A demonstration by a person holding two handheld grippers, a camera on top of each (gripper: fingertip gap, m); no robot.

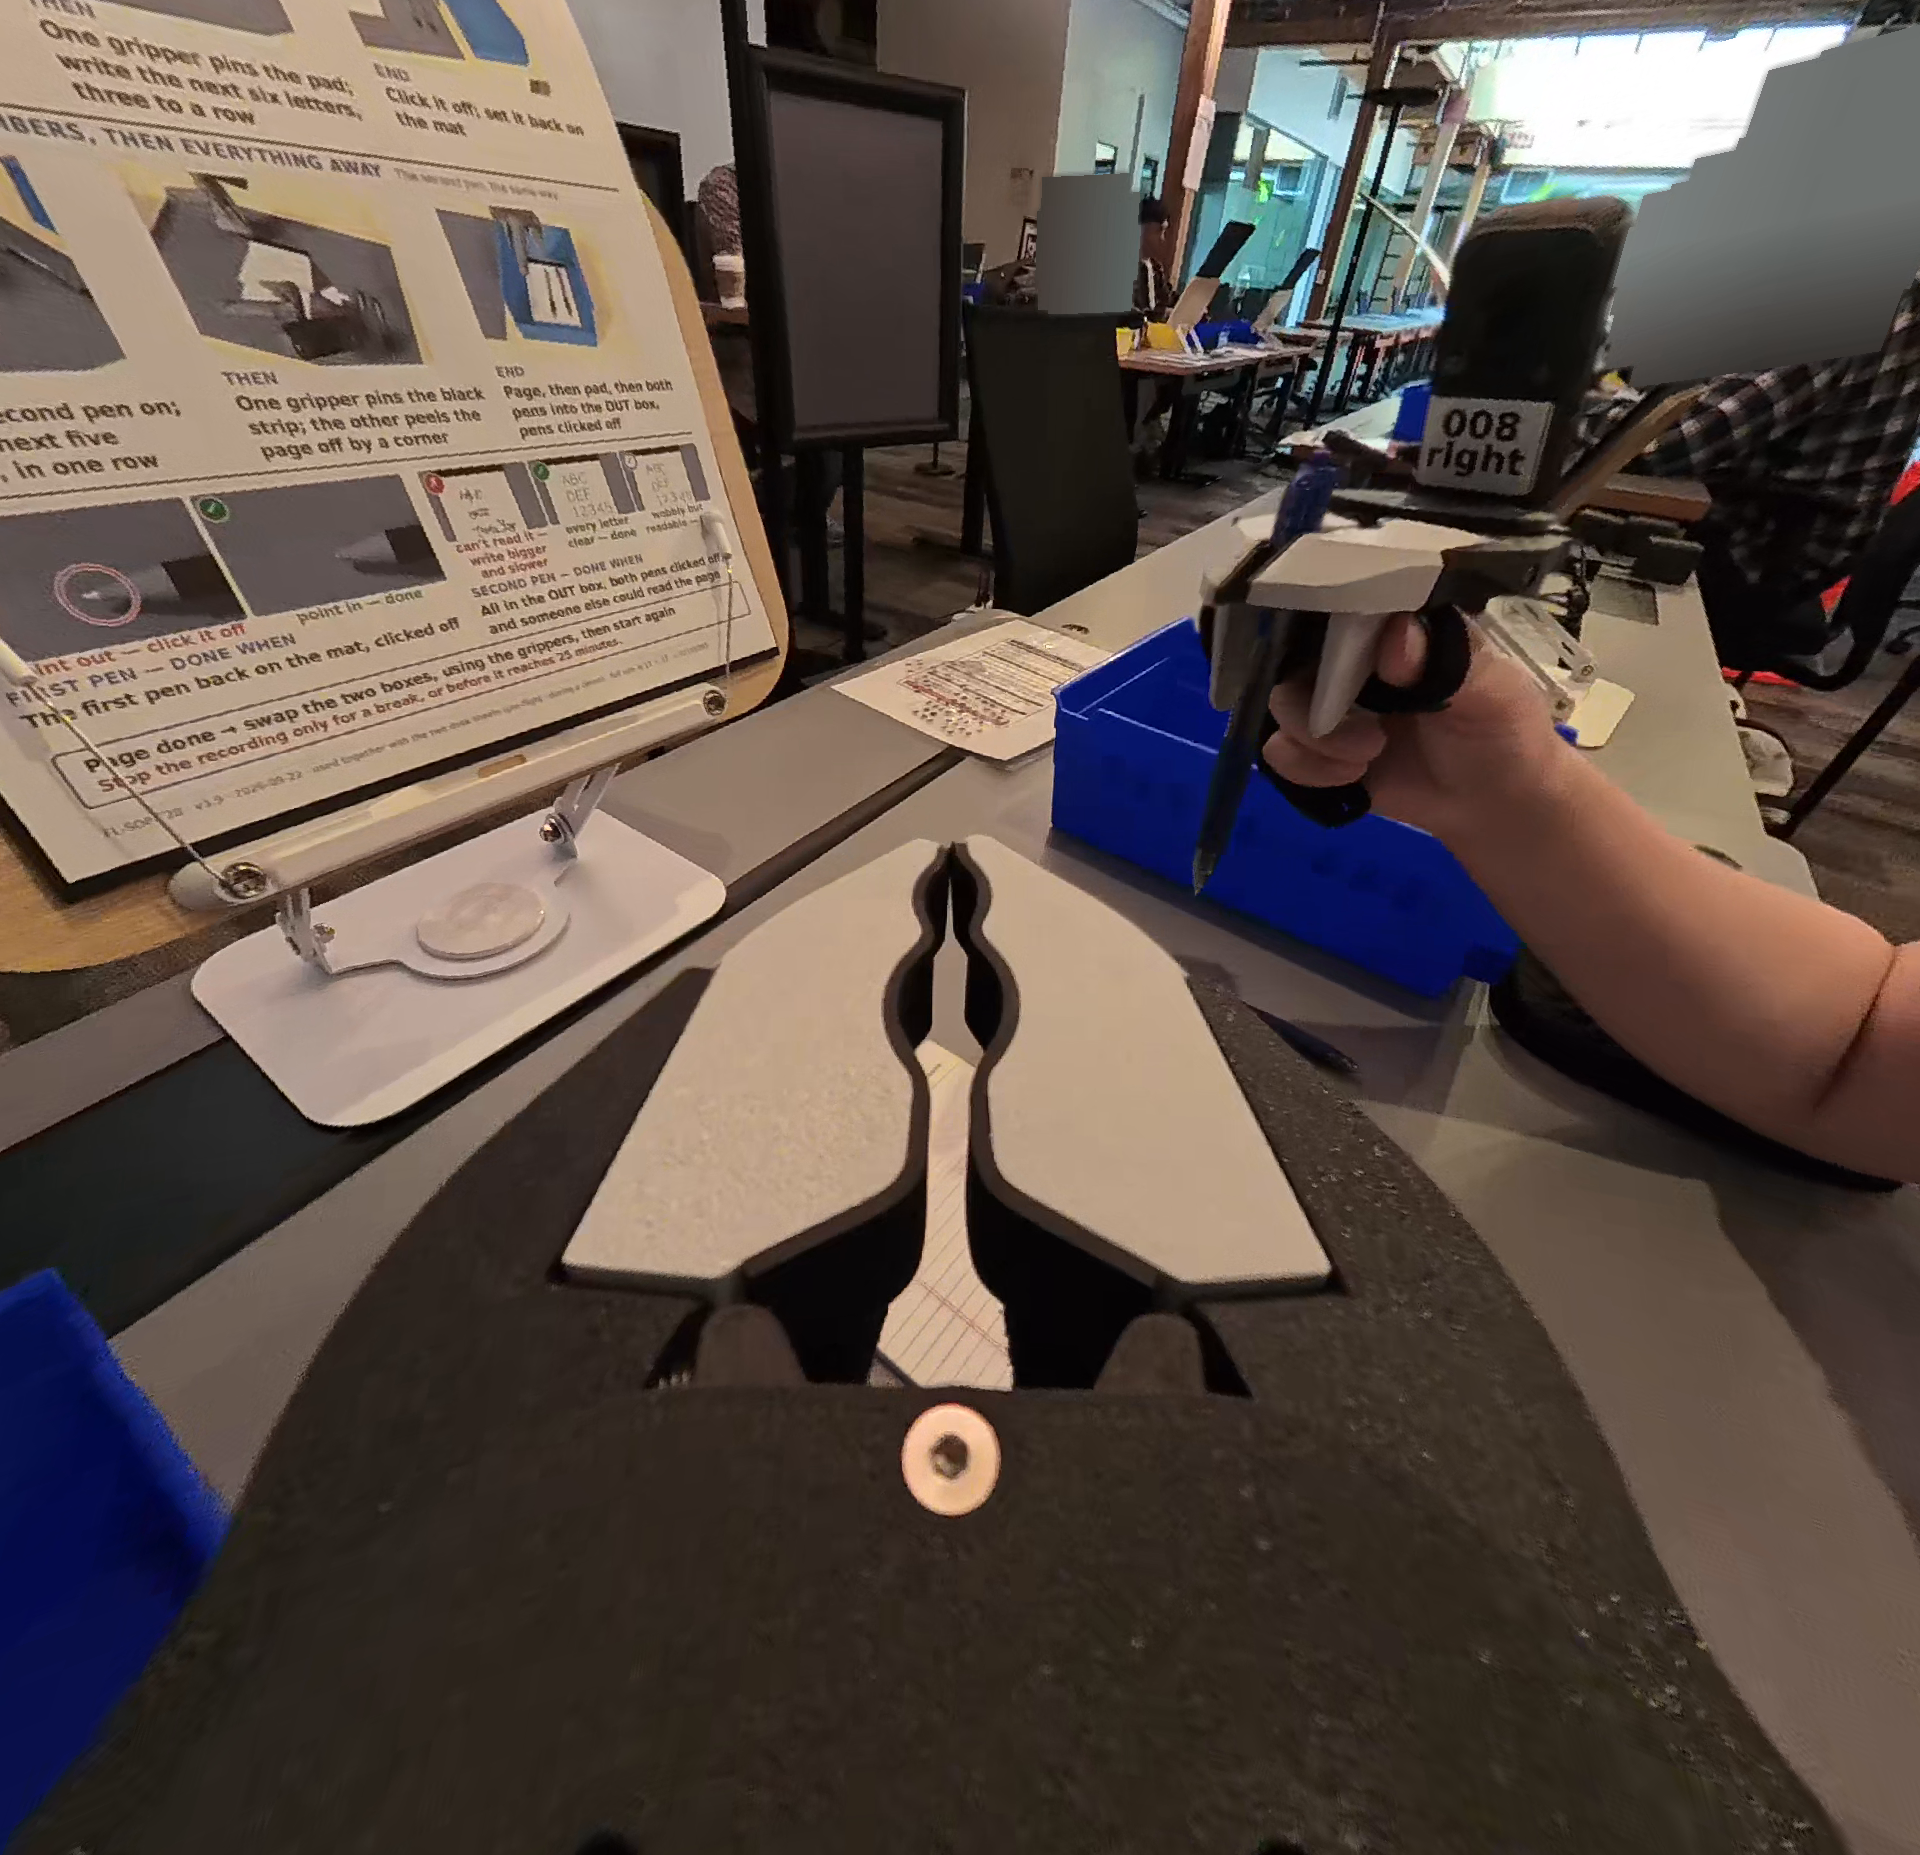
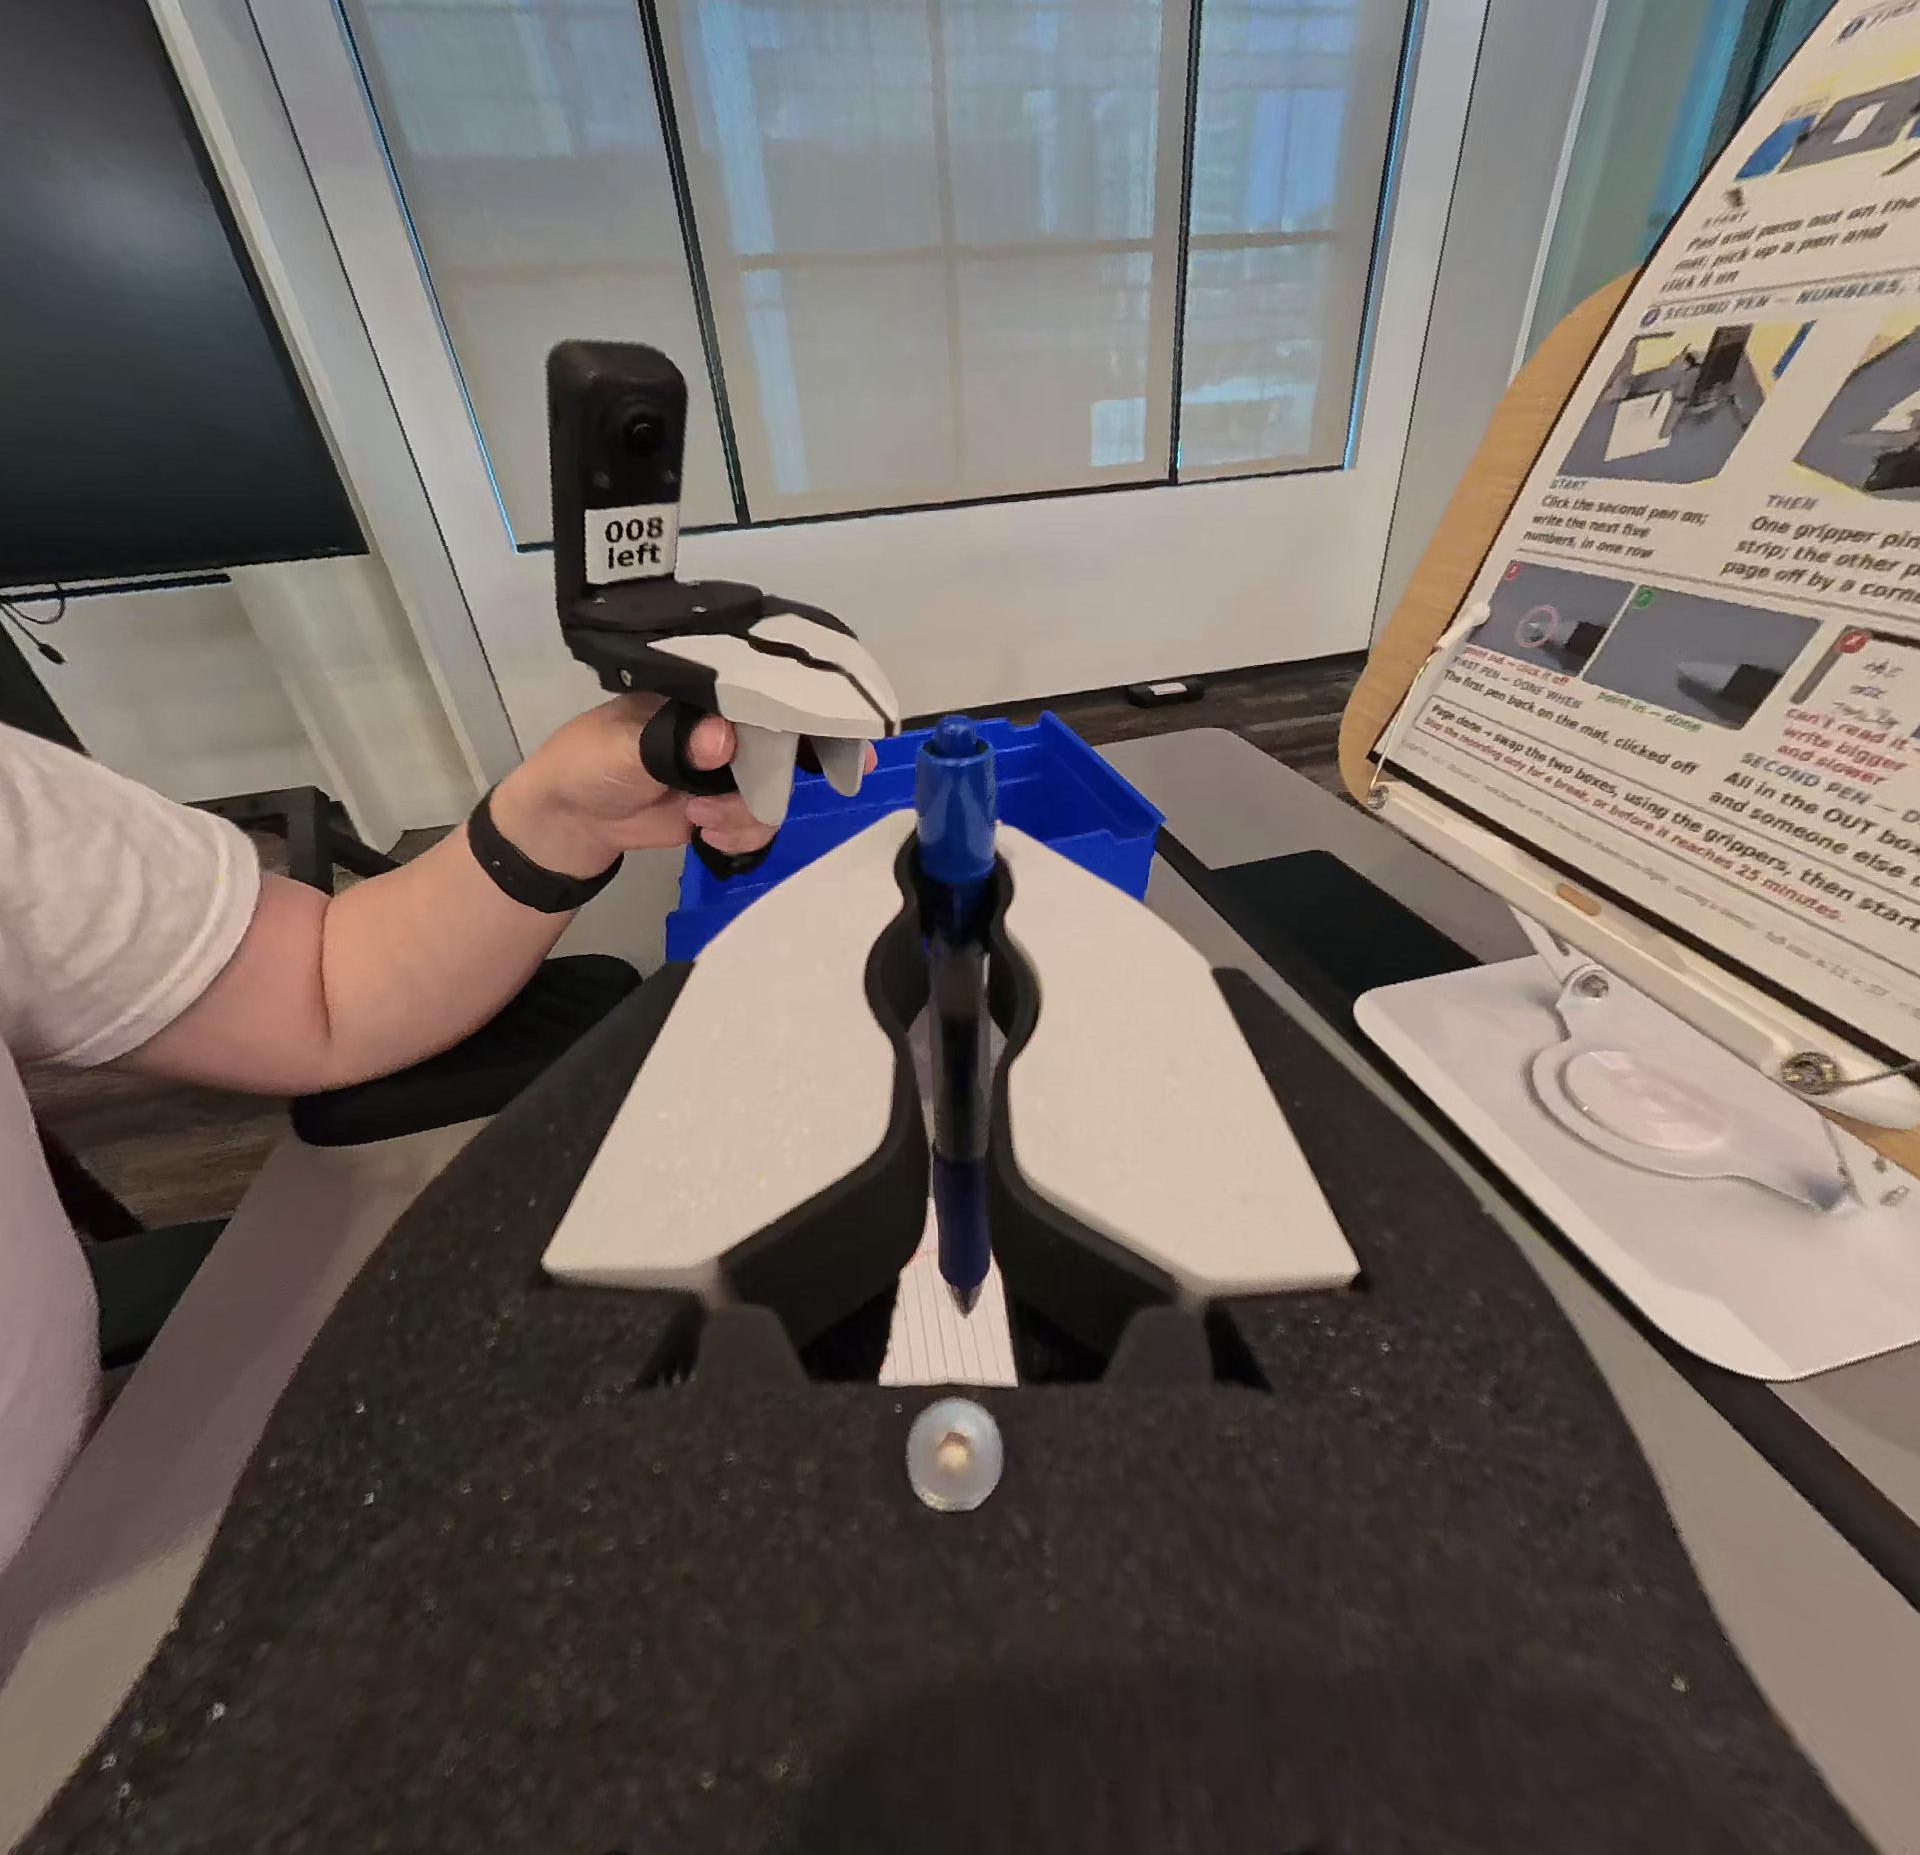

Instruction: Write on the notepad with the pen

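Note:
My right gripper is shut on a blue pen, held upright with its tip pointing down just above the lined notepad. In the left wrist view the right gripper hangs at the right with the pen in front of a blue bin. My left gripper is shut and empty, and a strip of the notepad shows in the gap under its fingers. The right wrist view shows the left gripper raised at the left, apart from the pen. Most of the notepad is hidden by the grippers.
A blue bin stands on the grey table behind the right gripper, and a second bin stands behind the left. An instruction board on a white stand stands at the back. A second blue pen lies on the table. A printed sheet lies farther back. My right fingertips sit around 12 cm from my left ones.

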